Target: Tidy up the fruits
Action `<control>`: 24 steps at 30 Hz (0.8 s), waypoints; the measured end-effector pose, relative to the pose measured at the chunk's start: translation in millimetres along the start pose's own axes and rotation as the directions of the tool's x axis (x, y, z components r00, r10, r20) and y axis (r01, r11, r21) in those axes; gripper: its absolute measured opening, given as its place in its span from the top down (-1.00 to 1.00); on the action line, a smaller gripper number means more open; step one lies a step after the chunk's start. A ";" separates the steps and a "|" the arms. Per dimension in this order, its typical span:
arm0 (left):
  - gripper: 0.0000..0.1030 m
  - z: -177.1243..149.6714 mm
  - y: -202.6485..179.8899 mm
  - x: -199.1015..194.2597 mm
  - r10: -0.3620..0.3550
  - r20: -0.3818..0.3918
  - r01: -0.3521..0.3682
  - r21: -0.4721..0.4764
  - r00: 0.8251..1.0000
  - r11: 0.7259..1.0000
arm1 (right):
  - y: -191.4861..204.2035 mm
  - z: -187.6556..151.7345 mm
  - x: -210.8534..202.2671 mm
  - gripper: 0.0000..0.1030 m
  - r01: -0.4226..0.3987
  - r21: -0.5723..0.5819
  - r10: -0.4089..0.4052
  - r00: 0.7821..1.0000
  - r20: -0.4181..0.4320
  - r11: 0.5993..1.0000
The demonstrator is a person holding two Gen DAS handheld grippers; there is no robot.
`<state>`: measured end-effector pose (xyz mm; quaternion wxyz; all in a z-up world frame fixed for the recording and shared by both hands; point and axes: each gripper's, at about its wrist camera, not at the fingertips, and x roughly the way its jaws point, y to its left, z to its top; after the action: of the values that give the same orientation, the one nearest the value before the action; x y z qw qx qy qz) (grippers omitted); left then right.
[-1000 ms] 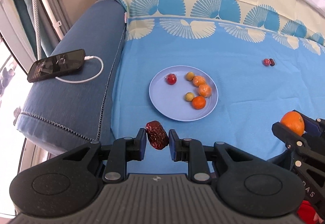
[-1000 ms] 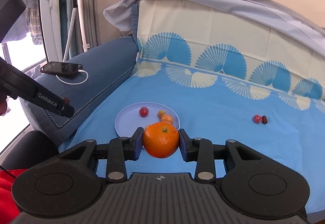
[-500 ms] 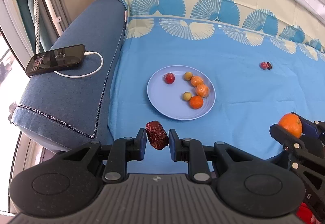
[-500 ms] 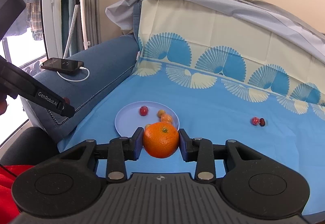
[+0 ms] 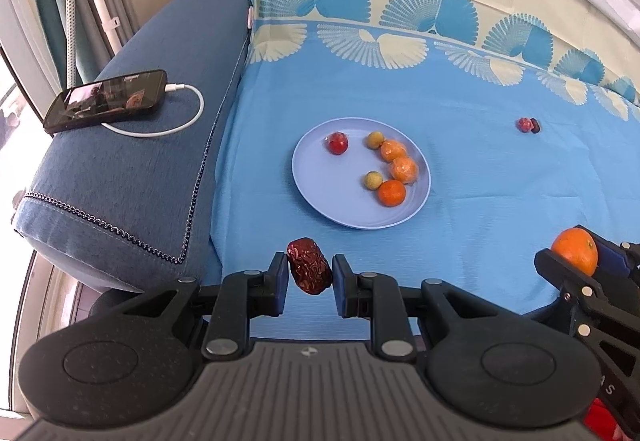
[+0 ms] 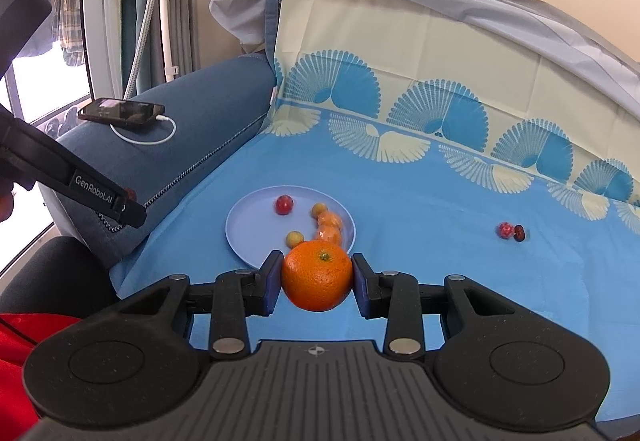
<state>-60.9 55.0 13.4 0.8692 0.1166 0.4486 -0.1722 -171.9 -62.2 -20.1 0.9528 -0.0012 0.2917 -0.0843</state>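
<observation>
— Grippers first: what have you got in each?

— Your left gripper (image 5: 310, 273) is pinched tight on a wrinkled dark-red date (image 5: 309, 271), held clear above the near edge of the blue sheet (image 5: 480, 169). Your right gripper (image 6: 316, 277) is clamped on a whole orange (image 6: 317, 275), pads pressing both its sides.

— And beyond them?

— Ahead of both sits the pale-blue plate (image 5: 320, 185) on the sheet. On it you have a red fruit (image 5: 337, 143), two small yellow-green ones, two wrapped orange pieces and a small mandarin (image 5: 391, 192). Well to its right, two small red fruits (image 5: 528, 125) lie together on the sheet. On the sofa arm (image 5: 132, 177) to your left, a phone (image 5: 106, 101) is plugged into a white cable.
</observation>
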 end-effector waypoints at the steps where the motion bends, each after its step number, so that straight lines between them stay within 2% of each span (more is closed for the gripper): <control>1: 0.50 0.7 1.6 1.7 0.000 -0.003 0.000 -0.003 1.000 1.000 | -0.3 0.2 1.2 0.26 -0.001 -0.002 0.001 1.000 -0.004 1.000; 17: 0.50 20.5 13.7 23.7 -0.013 -0.022 0.012 -0.031 1.000 0.999 | 2.6 4.2 30.4 0.26 0.005 -0.004 -0.005 0.999 -0.051 1.000; 24: 0.50 40.2 15.1 38.8 -0.017 -0.030 0.016 -0.030 0.999 0.999 | 1.1 14.8 54.8 0.26 -0.002 0.010 0.003 0.998 -0.064 1.000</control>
<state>-4.2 46.9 5.2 0.8626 0.1025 0.4651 -0.1708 -118.8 -70.6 -38.4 0.9430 0.0068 0.3219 -0.0846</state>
